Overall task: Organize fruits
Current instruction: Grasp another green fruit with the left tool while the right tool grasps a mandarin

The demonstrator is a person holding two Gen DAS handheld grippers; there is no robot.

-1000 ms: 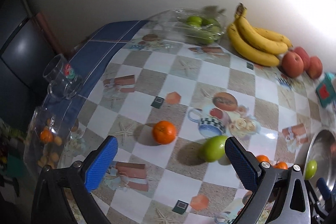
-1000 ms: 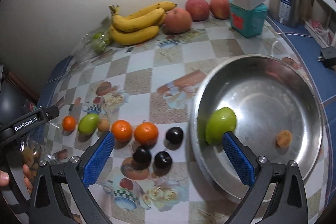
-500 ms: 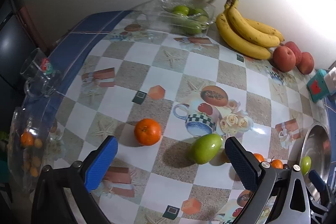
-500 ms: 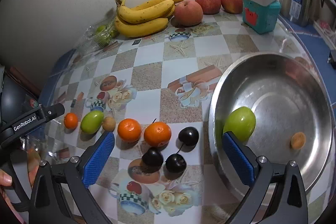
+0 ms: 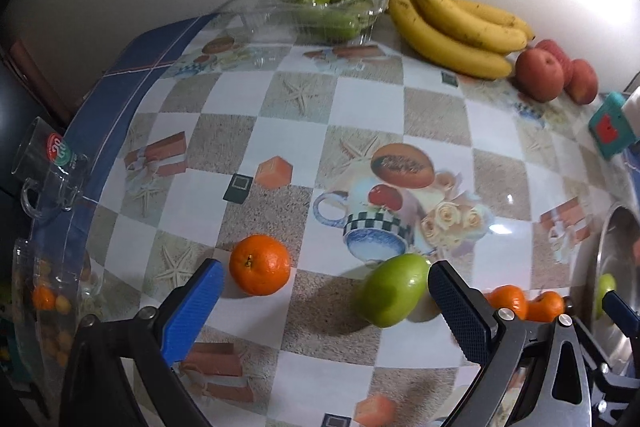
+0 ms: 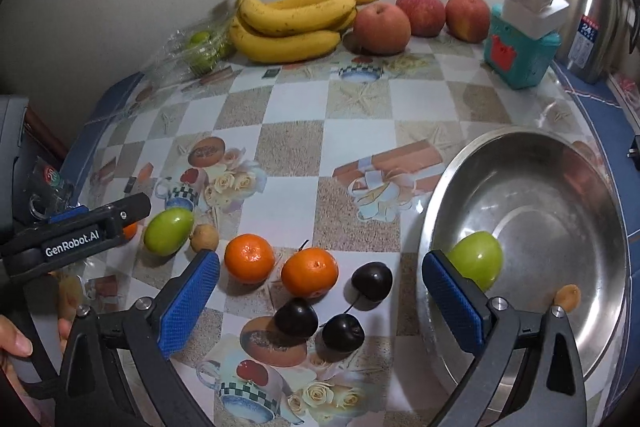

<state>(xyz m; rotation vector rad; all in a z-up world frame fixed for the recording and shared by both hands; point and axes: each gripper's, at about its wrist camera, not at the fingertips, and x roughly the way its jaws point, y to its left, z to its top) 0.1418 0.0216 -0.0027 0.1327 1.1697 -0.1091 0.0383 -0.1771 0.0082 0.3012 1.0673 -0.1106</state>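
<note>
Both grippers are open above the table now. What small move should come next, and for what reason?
Probably the left gripper should shift a little to its right and lower, so the green fruit sits centered between its open fingers. That fruit now lies close to the right finger, and a similar one is already in the metal bowl.

Bare tablecloth [image 6: 352,95] mid-table; oranges [image 6: 310,271] and cherries [image 6: 371,281] crowd the bowl [image 6: 528,143]

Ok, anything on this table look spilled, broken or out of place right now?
Nothing spilled or broken. One oddity: the clear glass mug sits right at the table's left edge, partly past the blue border, and could be knocked off. Loose fruit on the cloth is simply unsorted; only one green fruit and a small orange piece are in the steel bowl.
</note>
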